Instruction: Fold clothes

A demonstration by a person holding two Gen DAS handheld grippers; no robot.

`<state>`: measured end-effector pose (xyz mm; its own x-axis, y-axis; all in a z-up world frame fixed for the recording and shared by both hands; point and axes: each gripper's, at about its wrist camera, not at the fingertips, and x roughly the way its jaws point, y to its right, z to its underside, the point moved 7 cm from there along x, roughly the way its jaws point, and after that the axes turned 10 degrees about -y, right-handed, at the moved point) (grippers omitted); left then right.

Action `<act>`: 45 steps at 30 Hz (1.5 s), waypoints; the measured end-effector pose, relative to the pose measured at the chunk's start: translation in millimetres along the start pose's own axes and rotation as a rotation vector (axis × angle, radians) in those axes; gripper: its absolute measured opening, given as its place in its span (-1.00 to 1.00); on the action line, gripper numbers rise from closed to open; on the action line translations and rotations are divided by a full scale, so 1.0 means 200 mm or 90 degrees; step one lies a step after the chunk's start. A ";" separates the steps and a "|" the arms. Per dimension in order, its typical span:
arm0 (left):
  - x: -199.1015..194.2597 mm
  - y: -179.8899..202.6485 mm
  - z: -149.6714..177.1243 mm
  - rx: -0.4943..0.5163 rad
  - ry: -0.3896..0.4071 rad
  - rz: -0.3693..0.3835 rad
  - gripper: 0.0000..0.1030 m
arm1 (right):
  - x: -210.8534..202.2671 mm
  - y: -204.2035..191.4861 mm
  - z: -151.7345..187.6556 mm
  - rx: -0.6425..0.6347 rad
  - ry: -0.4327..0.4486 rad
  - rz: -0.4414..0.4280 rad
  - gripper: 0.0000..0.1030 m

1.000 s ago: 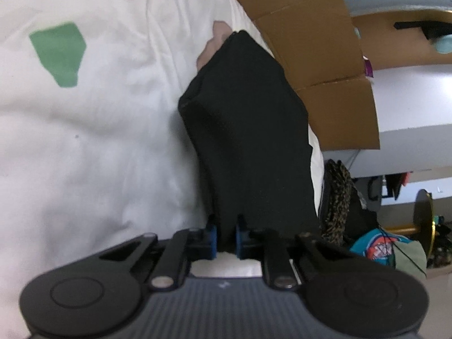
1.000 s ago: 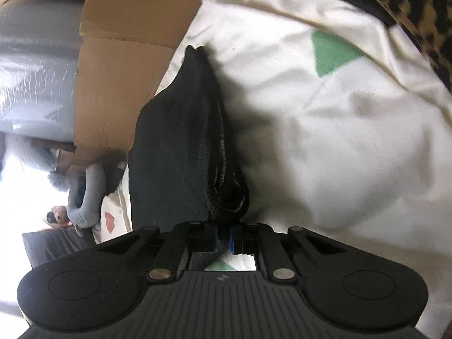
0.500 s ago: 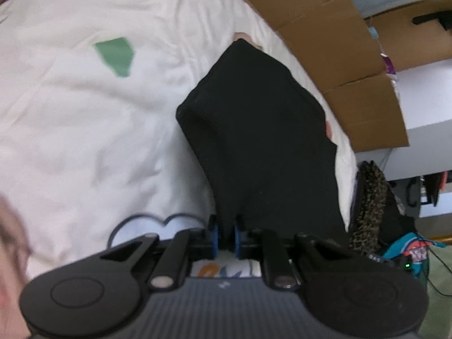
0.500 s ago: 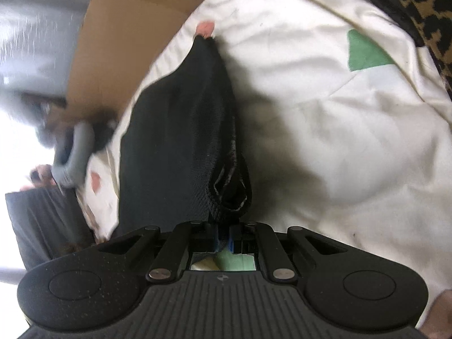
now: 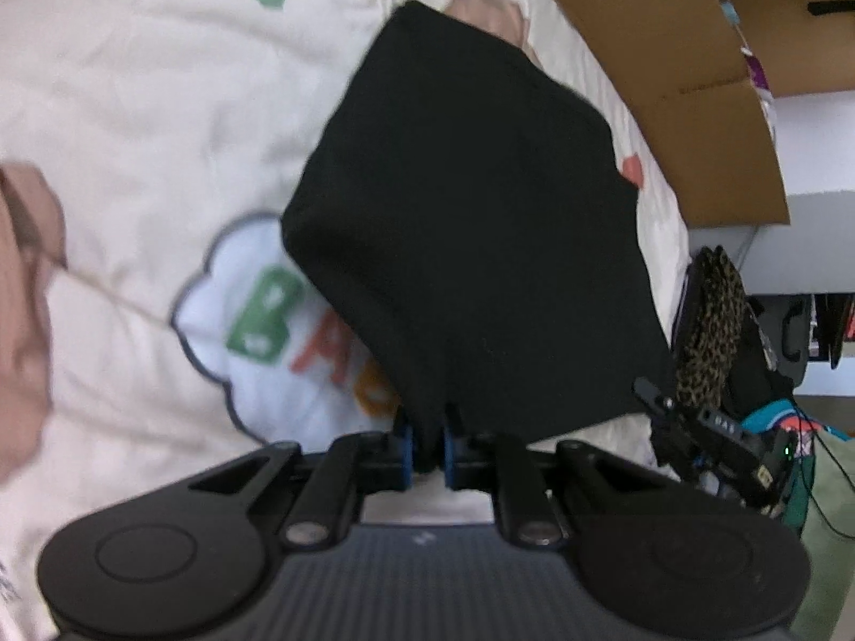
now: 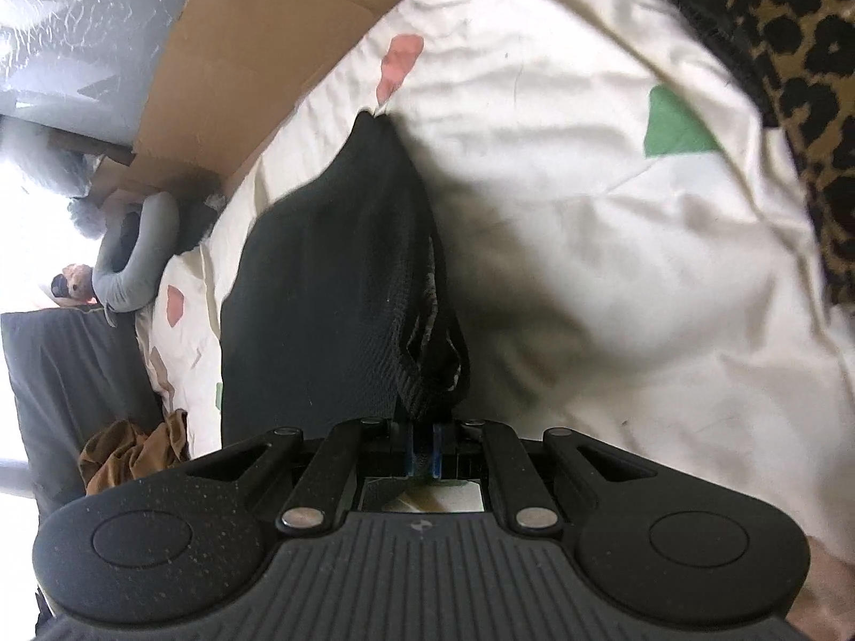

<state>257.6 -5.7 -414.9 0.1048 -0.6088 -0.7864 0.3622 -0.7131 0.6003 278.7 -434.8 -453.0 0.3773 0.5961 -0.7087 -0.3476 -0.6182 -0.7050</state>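
The left gripper (image 5: 426, 446) had its jaws clamped on the near edge of a black garment (image 5: 470, 224), which stretched away from it over a cream bedsheet (image 5: 133, 107) printed with coloured shapes and a cloud with letters. The right gripper (image 6: 422, 448) likewise had its jaws closed on a bunched edge of the garment (image 6: 320, 288), its folded layers running toward the far side of the sheet (image 6: 588, 187). Cardboard (image 5: 668, 53) stood along the far right of the bed in the left view. A leopard-print cloth (image 6: 791, 53) lay at the right edge in the right view, and a brown cloth (image 6: 133, 454) was crumpled at the near left.
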 end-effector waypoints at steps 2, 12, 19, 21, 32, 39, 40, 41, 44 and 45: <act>0.03 0.02 0.04 0.006 -0.006 0.013 -0.79 | -0.03 0.02 -0.01 0.002 0.008 0.000 -0.92; 0.18 0.05 0.15 -0.028 -0.042 0.070 -0.79 | -0.11 0.05 -0.09 0.000 0.025 0.010 -0.93; 0.23 0.09 0.16 -0.080 -0.089 0.008 -0.79 | -0.11 0.05 -0.14 0.001 0.038 0.027 -0.92; 0.25 0.10 0.15 -0.097 -0.097 -0.005 -0.79 | -0.11 0.05 -0.14 0.004 0.041 0.024 -0.92; 0.36 0.19 0.34 -0.137 -0.066 -0.009 -0.80 | -0.17 0.11 -0.22 0.026 0.079 0.003 -0.93; 0.32 0.22 0.44 -0.156 0.022 -0.035 -0.80 | -0.17 0.20 -0.24 0.055 0.092 -0.022 -0.93; 0.32 0.23 0.45 -0.159 0.036 -0.039 -0.80 | -0.17 0.21 -0.24 0.059 0.095 -0.024 -0.93; 0.32 0.23 0.47 -0.159 0.050 -0.043 -0.80 | -0.16 0.21 -0.24 0.062 0.096 -0.026 -0.93; 0.33 0.21 0.53 -0.188 0.087 -0.029 -0.80 | -0.15 0.23 -0.24 0.070 0.096 -0.029 -0.93; 0.34 0.21 0.55 -0.198 0.098 -0.023 -0.80 | -0.15 0.23 -0.24 0.067 0.095 -0.027 -0.93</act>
<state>177.1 -114.6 -427.0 0.2159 -0.5086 -0.8335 0.6304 -0.5793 0.5168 292.9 -506.0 -461.7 0.5144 0.5332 -0.6717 -0.4138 -0.5318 -0.7389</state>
